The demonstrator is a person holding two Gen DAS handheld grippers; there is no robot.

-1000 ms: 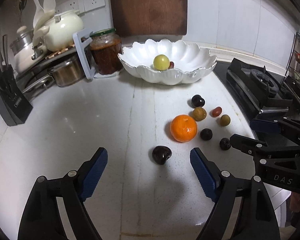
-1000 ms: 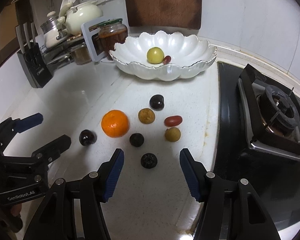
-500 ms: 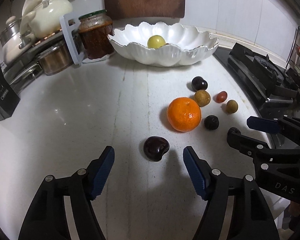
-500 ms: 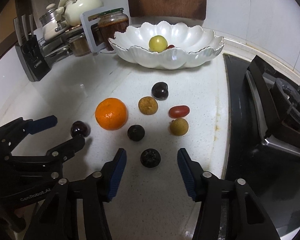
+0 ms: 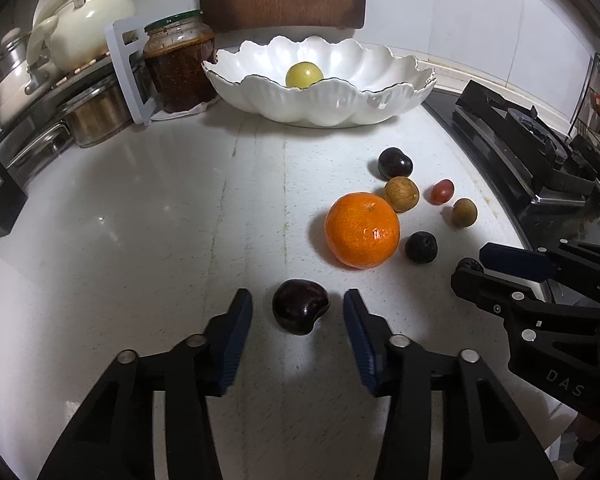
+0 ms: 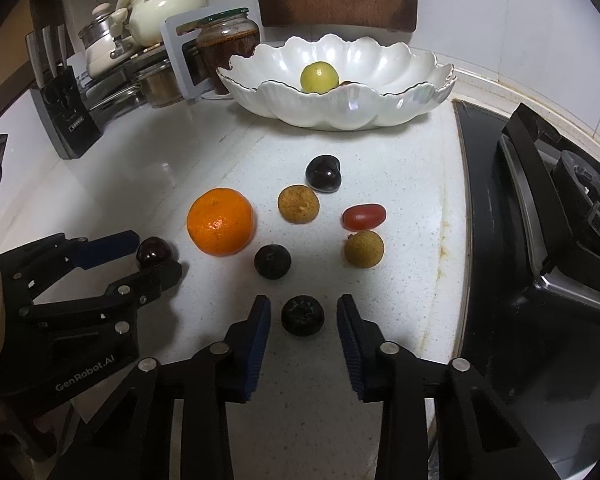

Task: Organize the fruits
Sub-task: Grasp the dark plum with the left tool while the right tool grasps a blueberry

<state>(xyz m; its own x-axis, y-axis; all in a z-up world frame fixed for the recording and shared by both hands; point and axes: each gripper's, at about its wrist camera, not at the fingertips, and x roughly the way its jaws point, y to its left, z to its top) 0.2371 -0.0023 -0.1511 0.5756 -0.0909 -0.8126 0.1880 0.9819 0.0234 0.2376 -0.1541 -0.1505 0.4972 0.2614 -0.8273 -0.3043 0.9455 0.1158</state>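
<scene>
- White speckled desk (image 5: 140, 240) is carrying loose fruit, with a stove (image 6: 560, 220) to the right and a scalloped white bowl (image 5: 320, 96) at the back holding a yellow-green fruit (image 5: 304, 75).
- Left tongs (image 5: 298, 312) are closing around a dark cherry (image 5: 300, 306), pads not yet touching.
- Right tongs (image 6: 303, 314) are closing around a dark berry (image 6: 302, 315), gaps showing on both sides.
- An orange (image 5: 362, 230) and 5 small fruits are lying just beyond.
- Jar (image 5: 179, 66), pots and knife block (image 6: 66, 120) are crowding the back left.

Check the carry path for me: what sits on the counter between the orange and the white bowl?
Nothing: between the orange and the white bowl the counter is bare, as the left wrist view shows.
</scene>
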